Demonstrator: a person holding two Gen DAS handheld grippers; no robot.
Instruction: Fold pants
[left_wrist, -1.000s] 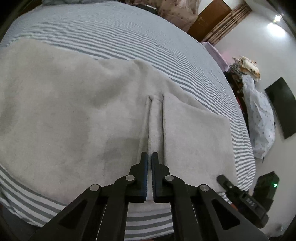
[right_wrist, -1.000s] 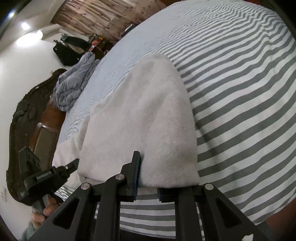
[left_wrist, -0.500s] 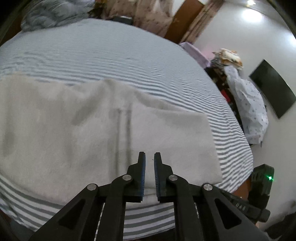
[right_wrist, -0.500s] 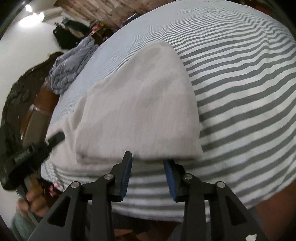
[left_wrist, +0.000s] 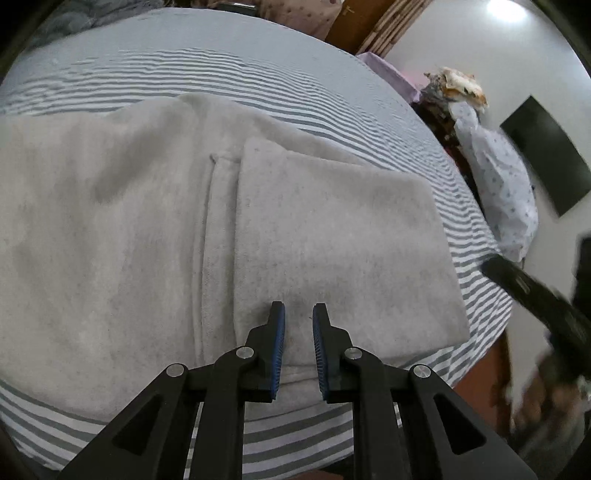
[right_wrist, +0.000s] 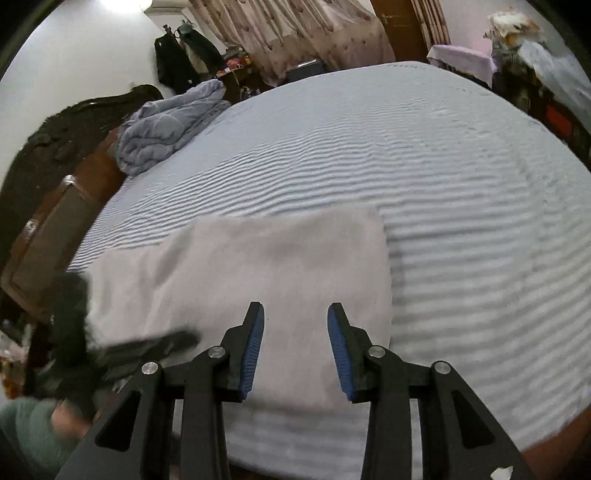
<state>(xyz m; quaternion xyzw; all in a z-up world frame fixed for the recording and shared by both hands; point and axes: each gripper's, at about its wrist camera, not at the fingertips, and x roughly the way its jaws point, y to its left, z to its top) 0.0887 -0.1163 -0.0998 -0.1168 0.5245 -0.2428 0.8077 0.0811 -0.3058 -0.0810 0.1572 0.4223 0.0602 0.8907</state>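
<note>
The light grey pants (left_wrist: 147, 229) lie flat on the striped bed, with one end folded over into a rectangular flap (left_wrist: 332, 236) on the right. My left gripper (left_wrist: 297, 314) is open and empty, just above the flap's near edge. In the right wrist view the pants (right_wrist: 258, 266) lie in front of my right gripper (right_wrist: 295, 314), which is open, empty and raised above them. The other gripper shows blurred at the left of that view (right_wrist: 122, 350).
The striped bed sheet (right_wrist: 424, 166) stretches far beyond the pants. A bundled blue-grey blanket (right_wrist: 166, 125) lies at the far left by the dark wooden headboard (right_wrist: 48, 206). A wall TV (left_wrist: 546, 155) and piled items (left_wrist: 495, 177) stand past the bed's right side.
Both grippers let go of the pants, opened and pulled back and up. The folded flap now rests flat on the rest of the pants.
</note>
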